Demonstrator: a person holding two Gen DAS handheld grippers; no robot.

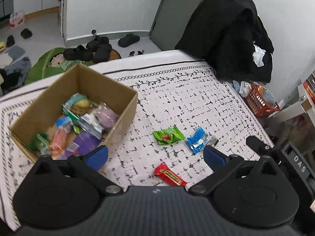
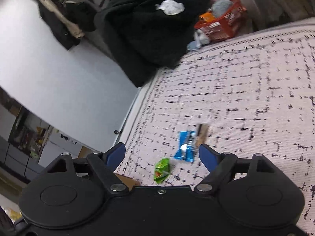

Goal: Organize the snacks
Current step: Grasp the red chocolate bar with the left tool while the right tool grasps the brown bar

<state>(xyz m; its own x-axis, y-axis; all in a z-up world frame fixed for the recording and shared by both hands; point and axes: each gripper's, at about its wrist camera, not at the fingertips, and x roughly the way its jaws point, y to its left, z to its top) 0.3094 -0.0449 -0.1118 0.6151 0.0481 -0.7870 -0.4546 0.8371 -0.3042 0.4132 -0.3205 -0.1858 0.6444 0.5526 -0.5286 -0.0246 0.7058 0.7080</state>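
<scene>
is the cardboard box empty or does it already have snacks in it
Partly filled: the open-topped cardboard box holds several wrapped snacks, with bare inner wall above them.

Lived-in home room. Patterned white cloth (image 1: 196,98) over table; shoes (image 1: 94,49) and leaf-shaped mat (image 1: 45,68) on far floor; black clothes heap (image 1: 226,35) far right; orange basket (image 1: 258,102) beside it.

Box (image 1: 74,110) of snacks sits left of three packets (image 1: 169,136) on the cloth (image 1: 196,102).
</scene>
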